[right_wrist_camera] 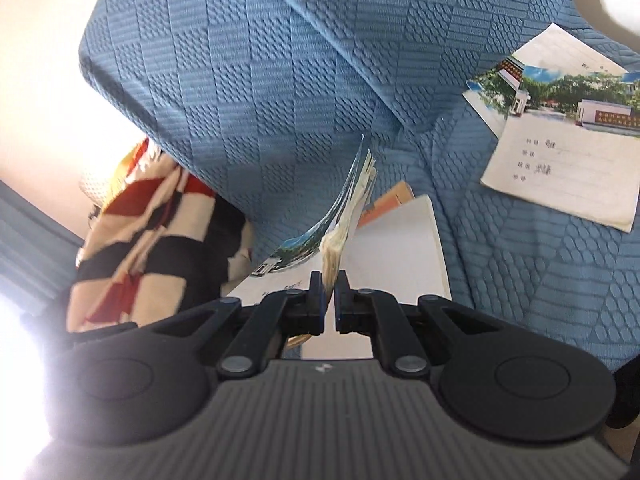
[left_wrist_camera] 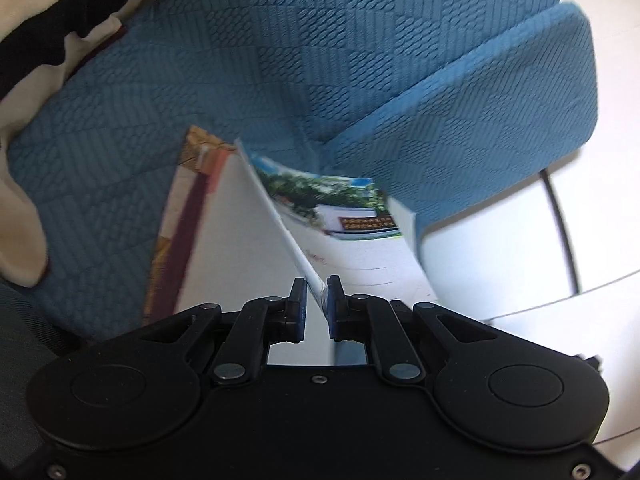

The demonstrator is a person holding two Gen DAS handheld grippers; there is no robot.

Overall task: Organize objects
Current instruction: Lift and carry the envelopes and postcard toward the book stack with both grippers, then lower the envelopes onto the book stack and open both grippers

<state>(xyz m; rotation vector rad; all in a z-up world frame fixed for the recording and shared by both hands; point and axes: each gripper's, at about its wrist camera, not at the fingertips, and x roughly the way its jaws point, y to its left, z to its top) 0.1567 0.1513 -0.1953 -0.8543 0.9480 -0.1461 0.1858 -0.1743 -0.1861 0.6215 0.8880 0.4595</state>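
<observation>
My left gripper [left_wrist_camera: 317, 294] is shut on the edge of a thin booklet [left_wrist_camera: 344, 216] with a photo cover, held up on edge over the blue sofa seat [left_wrist_camera: 168, 128]. Under it lies a white book with an orange and maroon spine [left_wrist_camera: 224, 232]. My right gripper [right_wrist_camera: 329, 286] is shut on another photo-cover booklet [right_wrist_camera: 344, 216], held on edge with its pages fanned. Below it lies the white book [right_wrist_camera: 396, 248]. A third booklet [right_wrist_camera: 560, 128] with handwriting lies flat on the seat at the right.
A blue sofa armrest [left_wrist_camera: 492, 112] rises at the right, with white tiled floor [left_wrist_camera: 520, 248] beyond. A red, black and cream checked blanket [right_wrist_camera: 148, 232] hangs at the left; its cloth also shows in the left wrist view [left_wrist_camera: 36, 28].
</observation>
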